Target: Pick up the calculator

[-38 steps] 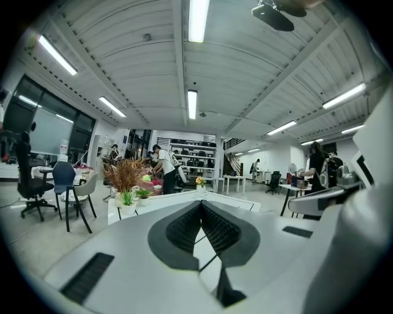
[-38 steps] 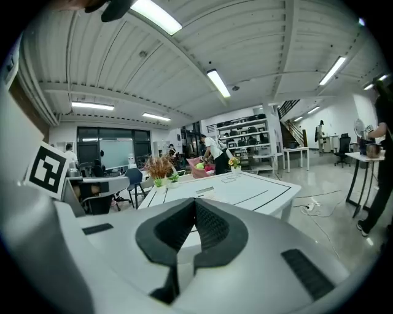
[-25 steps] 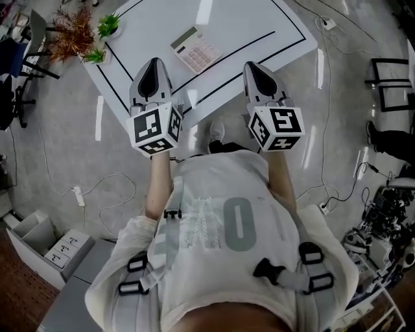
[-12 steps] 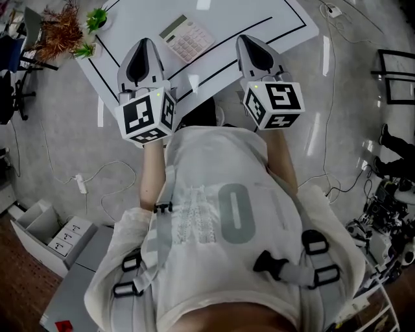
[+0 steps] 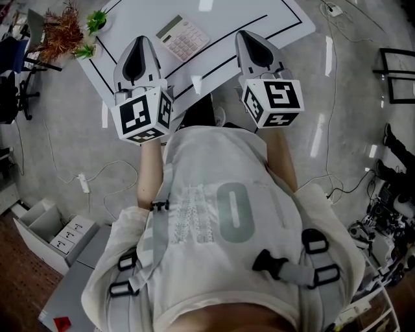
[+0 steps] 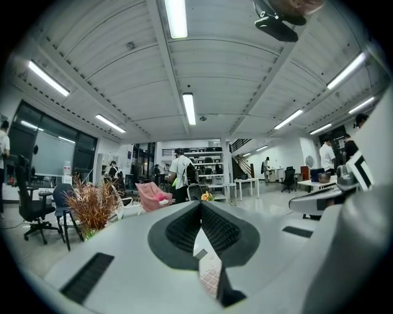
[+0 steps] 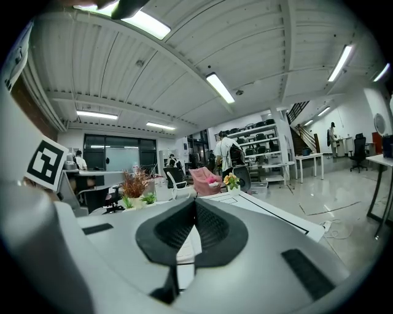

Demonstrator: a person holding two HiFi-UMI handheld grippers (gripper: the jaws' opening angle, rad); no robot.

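- A person's torso [image 5: 227,220], in a pale shirt crossed by straps with dark buckles, fills the lower half of the head view, seen from above.
- A white table [image 5: 272,19] marked with black lines is seen along the top of the frame, above a grey floor [image 5: 337,130] with trailing cables.
- The left gripper [image 5: 140,41] is held at upper left, over the table's near edge. In its own view the jaws are seen tip to tip, with nothing gripped.
- The right gripper [image 5: 246,34] is held at upper right, likewise closed and empty.
- Potted plants [image 5: 65,35] stand at the table's upper left corner.
- The calculator [image 5: 184,37] lies flat on the table at top centre, between the two grippers and touched by neither.
- The step in hand is judged to be the approach. To do it well, one gripper's jaws should be opened wide before it is lowered. The thin case is best taken across its narrower sides, with the pads kept low against the tabletop so that the case is not pushed away.
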